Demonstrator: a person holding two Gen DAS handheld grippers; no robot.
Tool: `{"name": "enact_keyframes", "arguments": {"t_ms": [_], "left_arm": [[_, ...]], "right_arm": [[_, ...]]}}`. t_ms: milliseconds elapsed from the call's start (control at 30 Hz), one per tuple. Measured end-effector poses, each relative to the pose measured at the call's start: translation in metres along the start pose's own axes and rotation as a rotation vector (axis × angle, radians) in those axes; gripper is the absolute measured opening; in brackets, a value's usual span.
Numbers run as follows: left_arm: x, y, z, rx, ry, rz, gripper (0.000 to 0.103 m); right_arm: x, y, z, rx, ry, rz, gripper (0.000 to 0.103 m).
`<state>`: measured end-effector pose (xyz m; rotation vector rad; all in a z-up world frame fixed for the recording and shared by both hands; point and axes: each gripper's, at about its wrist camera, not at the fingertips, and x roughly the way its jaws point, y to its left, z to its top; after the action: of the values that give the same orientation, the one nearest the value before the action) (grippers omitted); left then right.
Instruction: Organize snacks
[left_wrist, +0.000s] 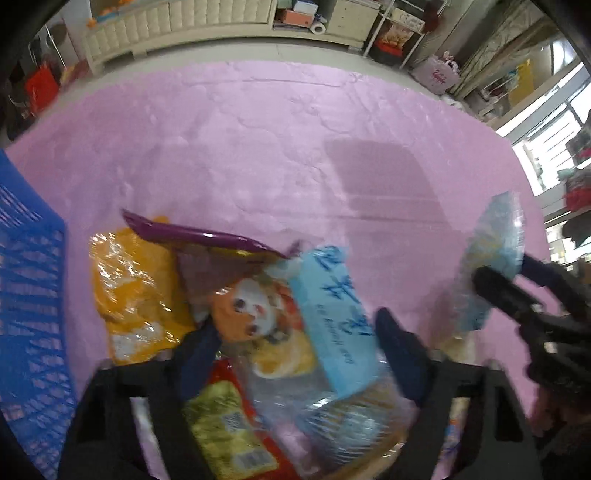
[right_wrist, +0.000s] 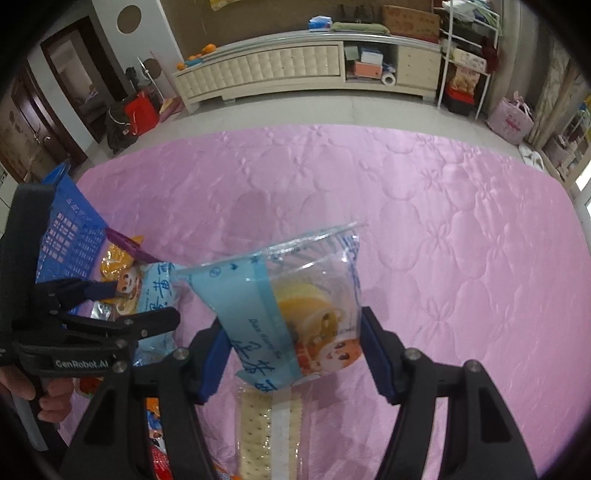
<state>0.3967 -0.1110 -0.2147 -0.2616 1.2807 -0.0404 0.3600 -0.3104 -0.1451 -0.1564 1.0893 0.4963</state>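
My left gripper (left_wrist: 299, 350) points down into a pile of snacks on the pink quilt (left_wrist: 258, 147). Its blue pads stand against both sides of a clear cake pack (left_wrist: 295, 317) with a cartoon face and a light blue label, so it is shut on that pack. My right gripper (right_wrist: 295, 354) is shut on a second cake pack (right_wrist: 291, 314) of the same kind and holds it tilted above the quilt (right_wrist: 443, 240). The left wrist view shows that gripper (left_wrist: 517, 291) and its pack (left_wrist: 495, 254) at the right. The right wrist view shows the left gripper (right_wrist: 125, 306) at the left.
A blue slotted basket (left_wrist: 29, 295) (right_wrist: 70, 236) stands at the left edge of the quilt. The pile holds a yellow pack (left_wrist: 133, 288), a purple pack (left_wrist: 207, 236) and a red and green pack (left_wrist: 229, 424). A cracker pack (right_wrist: 269, 435) lies under the right gripper.
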Motion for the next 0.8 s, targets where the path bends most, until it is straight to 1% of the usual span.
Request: {"name": "enact_keyframes", "arguments": {"t_ms": [100, 200, 300, 367, 467, 500, 600, 667, 800], "left_arm": [[0.005, -0.009, -0.001, 0.024, -0.002, 0.021, 0.070], [0.005, -0.012, -0.001, 0.019, -0.005, 0.018, 0.068], [0.003, -0.011, -0.008, 0.005, -0.010, 0.011, 0.066], [-0.010, -0.008, -0.016, -0.005, -0.025, -0.006, 0.065], [-0.031, -0.005, -0.023, 0.008, -0.068, -0.043, 0.065], [-0.041, -0.007, -0.026, 0.019, -0.093, -0.048, 0.065], [-0.063, -0.017, -0.034, 0.062, -0.126, -0.046, 0.065], [-0.082, -0.022, -0.040, 0.094, -0.165, -0.050, 0.065], [-0.112, -0.026, -0.053, 0.118, -0.223, -0.064, 0.065]], "right_arm": [[0.001, 0.001, -0.003, -0.008, 0.004, 0.000, 0.070], [0.000, 0.003, -0.005, -0.003, 0.004, 0.011, 0.070], [-0.002, 0.004, -0.006, 0.004, 0.003, 0.012, 0.070], [-0.006, 0.005, -0.007, 0.011, 0.006, 0.011, 0.070], [-0.018, 0.005, -0.009, 0.029, 0.006, 0.009, 0.070], [-0.025, 0.007, -0.008, 0.030, 0.000, 0.001, 0.070], [-0.047, 0.016, -0.007, 0.025, -0.022, -0.010, 0.070], [-0.063, 0.024, -0.004, 0.018, -0.042, -0.017, 0.070], [-0.092, 0.039, -0.003, 0.015, -0.080, -0.020, 0.070]]}}
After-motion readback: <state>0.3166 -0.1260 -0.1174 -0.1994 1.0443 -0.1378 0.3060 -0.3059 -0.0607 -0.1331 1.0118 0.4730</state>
